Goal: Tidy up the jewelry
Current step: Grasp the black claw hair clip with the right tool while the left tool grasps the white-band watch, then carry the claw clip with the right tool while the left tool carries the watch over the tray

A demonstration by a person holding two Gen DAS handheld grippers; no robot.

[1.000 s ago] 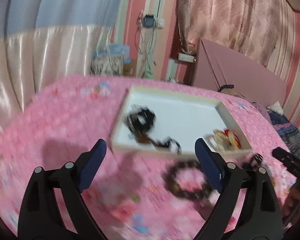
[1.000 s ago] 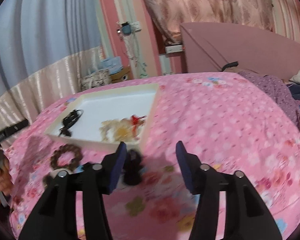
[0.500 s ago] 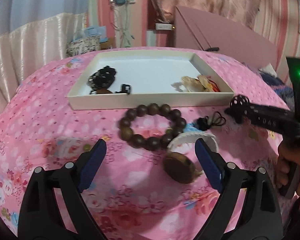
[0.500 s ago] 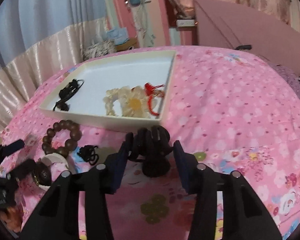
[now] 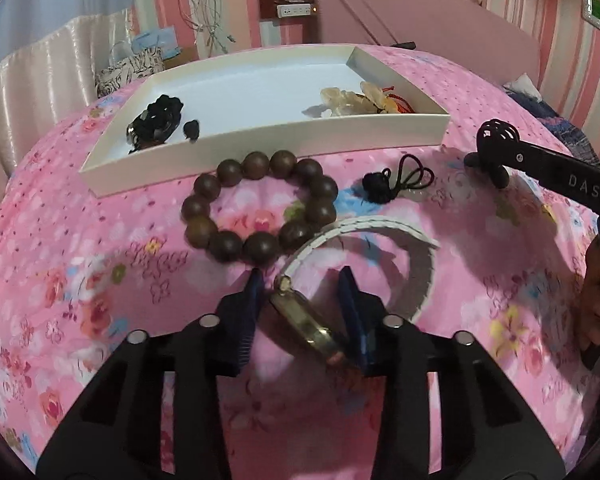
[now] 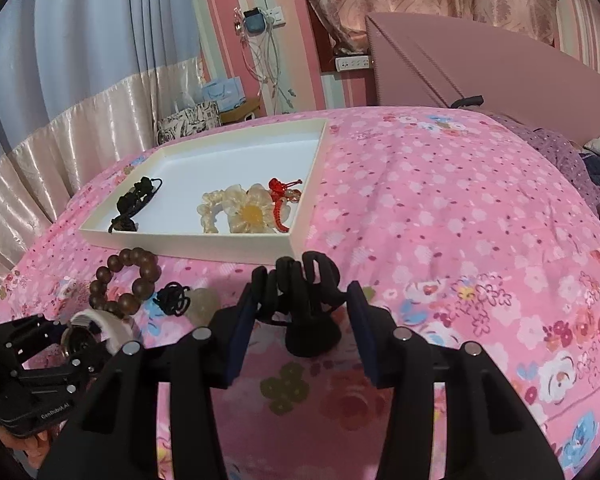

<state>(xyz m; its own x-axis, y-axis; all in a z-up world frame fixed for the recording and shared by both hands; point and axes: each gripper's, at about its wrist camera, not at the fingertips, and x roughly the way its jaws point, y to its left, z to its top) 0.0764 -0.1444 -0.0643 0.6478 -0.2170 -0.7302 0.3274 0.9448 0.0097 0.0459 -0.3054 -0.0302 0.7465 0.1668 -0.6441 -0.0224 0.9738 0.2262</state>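
Left wrist view: on the pink floral bed (image 5: 80, 280), the left claw (image 5: 304, 300), its jaws just closing, brackets a watch (image 5: 304, 324) with a white strap, near a wooden bead bracelet (image 5: 256, 208) below the white tray (image 5: 260, 136). At right, the right claw (image 6: 300, 312) clamps a black hair clip (image 6: 300, 292); open bedspread lies right.

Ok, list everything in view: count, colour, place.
Tray: one, white, on the bedspread.
Dark jewelry pile: one, black, tray's left corner.
Flower piece: one, cream, in tray.
Cord knot: one, red, beside flower.
Bead bracelet: one, brown, before tray.
Cord pendant: one, black, right of bracelet.
Watch: one, white strap, between left claw's pads.
Hair clip: one, black, between right claw's pads.
Left claw: closing.
Right claw.
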